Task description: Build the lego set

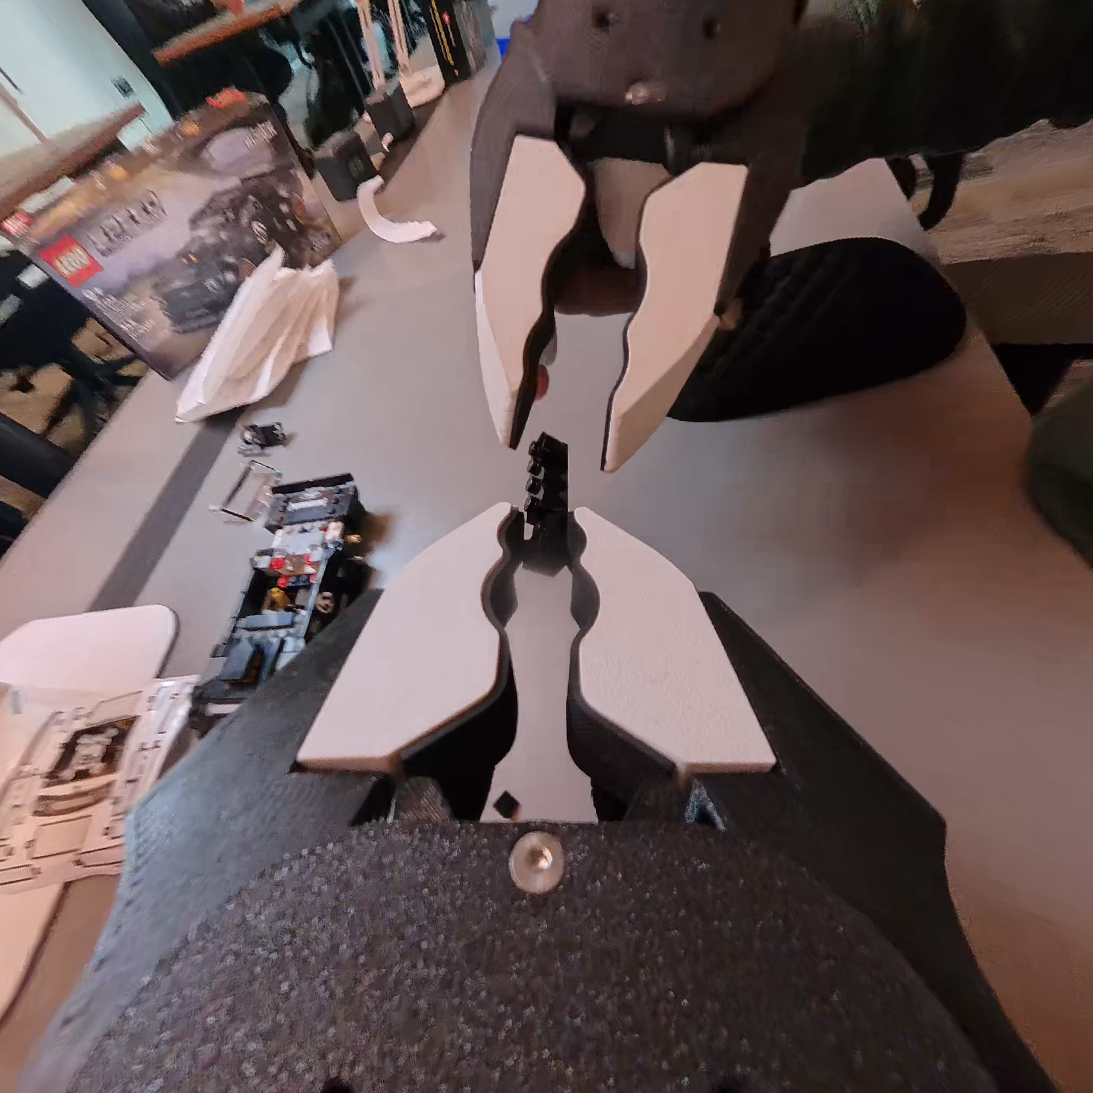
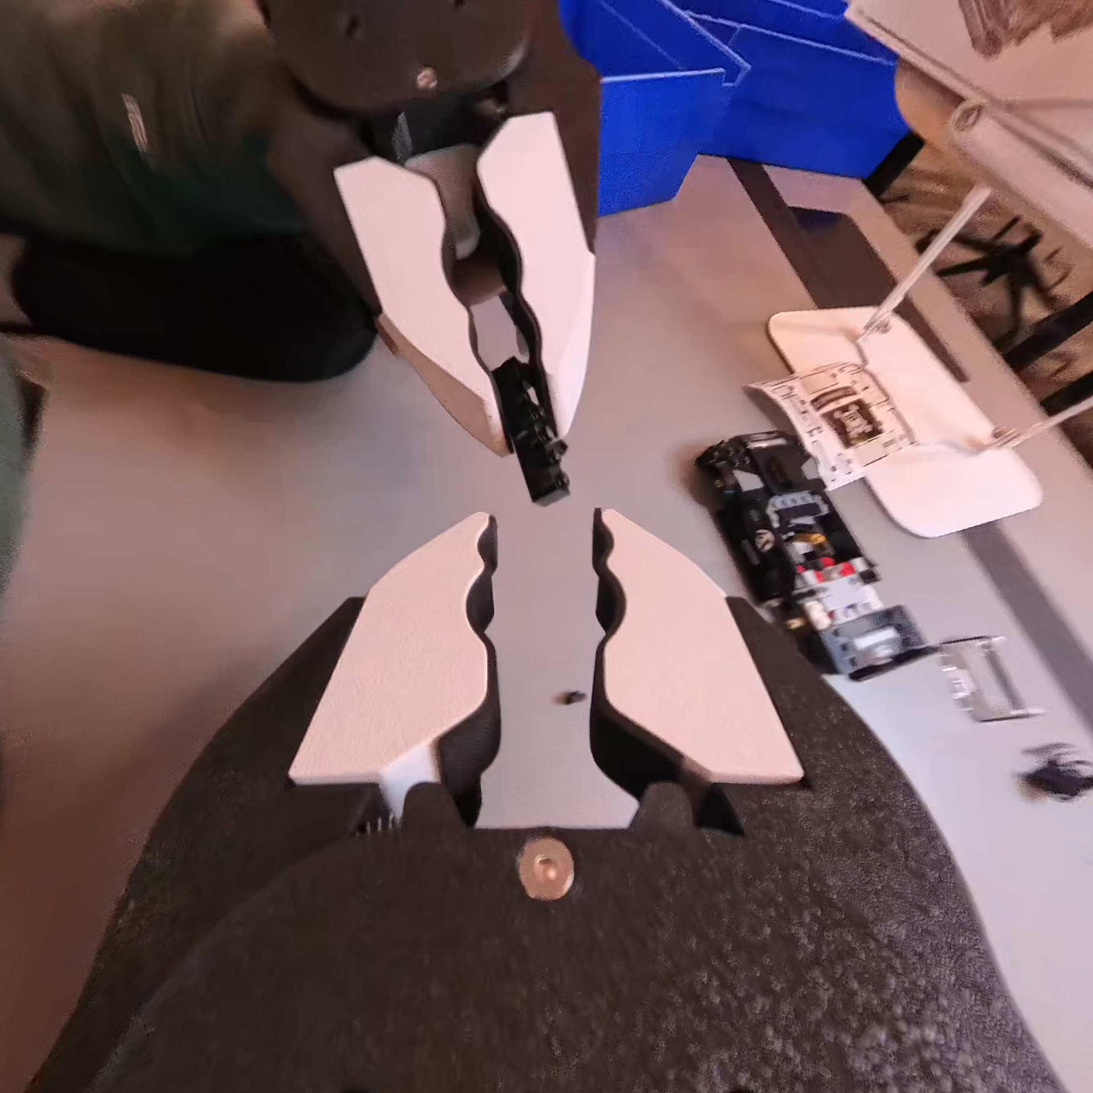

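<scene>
My left gripper [image 1: 544, 514] is shut on a black studded lego piece [image 1: 547, 485] and holds it upright above the grey table [image 1: 769, 532]. My right gripper [image 1: 559, 452] faces it from the far side, open, with its fingertips on either side of the piece's top end, not touching it. In the right wrist view my right gripper [image 2: 543, 516] is open and empty, just short of the black piece [image 2: 541, 473] that sticks out of the left gripper [image 2: 532, 443]. The partly built dark car model [image 1: 296, 579] lies on the table and also shows in the right wrist view [image 2: 798, 562].
An instruction booklet [image 2: 828, 420] rests on a white stand [image 2: 946, 503]. A clear windscreen part [image 2: 982, 686] and small black parts [image 2: 1058, 775] lie near the model. A tiny black part [image 2: 571, 698] lies under my right gripper. The set's box [image 1: 165, 236], a white bag [image 1: 266, 337] and blue bins [image 2: 739, 89] stand farther off. The tips of both grippers are at nearly the same place. From either gripper's tips it is about 20 centimeters to the partly built dark car model [image 1: 296, 579]. Seen from the right wrist view [image 2: 812, 563] as well.
</scene>
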Tool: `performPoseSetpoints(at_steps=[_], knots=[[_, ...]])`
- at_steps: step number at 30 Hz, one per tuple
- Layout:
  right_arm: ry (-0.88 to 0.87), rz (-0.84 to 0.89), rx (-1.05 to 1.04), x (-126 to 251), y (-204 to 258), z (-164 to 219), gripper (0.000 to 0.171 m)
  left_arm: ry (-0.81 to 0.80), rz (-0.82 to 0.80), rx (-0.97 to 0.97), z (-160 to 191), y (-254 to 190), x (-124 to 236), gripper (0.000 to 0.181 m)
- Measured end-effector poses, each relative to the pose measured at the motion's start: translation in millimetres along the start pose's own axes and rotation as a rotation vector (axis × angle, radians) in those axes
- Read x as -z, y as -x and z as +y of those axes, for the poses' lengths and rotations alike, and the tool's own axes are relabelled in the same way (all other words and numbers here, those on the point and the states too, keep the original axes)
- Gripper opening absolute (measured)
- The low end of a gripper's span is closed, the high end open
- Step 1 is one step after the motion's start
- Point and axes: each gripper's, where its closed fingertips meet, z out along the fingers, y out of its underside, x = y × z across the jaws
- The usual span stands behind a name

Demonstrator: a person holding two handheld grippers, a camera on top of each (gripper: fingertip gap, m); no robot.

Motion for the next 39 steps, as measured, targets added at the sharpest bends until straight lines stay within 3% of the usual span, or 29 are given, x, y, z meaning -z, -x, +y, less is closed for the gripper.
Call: performPoseSetpoints(at_steps=[6,13,19,23,25,29,36,39], knots=[[-0.113,-0.146,-0.244,9.4,6.5,-4.1,0.03,-0.033,-0.093,-0.197,-6.7,-3.3,-2.8,0.014],[-0.114,-0.19,-0.248,1.3,12.1,1.8,0.013,-0.009,-0.133,-0.346,-2.7,-10.6,-12.4,0.014],[-0.075,-0.095,-0.069,-6.3,9.7,21.3,0.012,0.037,0.003,-0.126,20.7,-15.0,-18.7,0.027],[-0.038,-0.086,0.05,-14.7,21.6,37.0,0.012,0.153,0.144,0.034,47.9,-28.0,-26.7,0.022],[0.004,-0.083,0.079,-19.7,24.4,46.6,0.012,0.207,0.187,0.031,58.3,-37.1,-30.7,0.011],[0.126,-0.107,0.121,-27.5,29.1,69.1,0.012,0.302,0.211,0.041,75.8,-44.6,-37.8,0.013],[0.324,-0.163,0.098,-29.4,32.1,97.0,0.012,0.333,0.212,0.038,82.6,-46.8,-41.2,0.011],[0.338,-0.186,0.059,-25.6,30.8,96.5,0.022,0.329,0.212,0.041,81.9,-46.9,-40.9,0.012]])
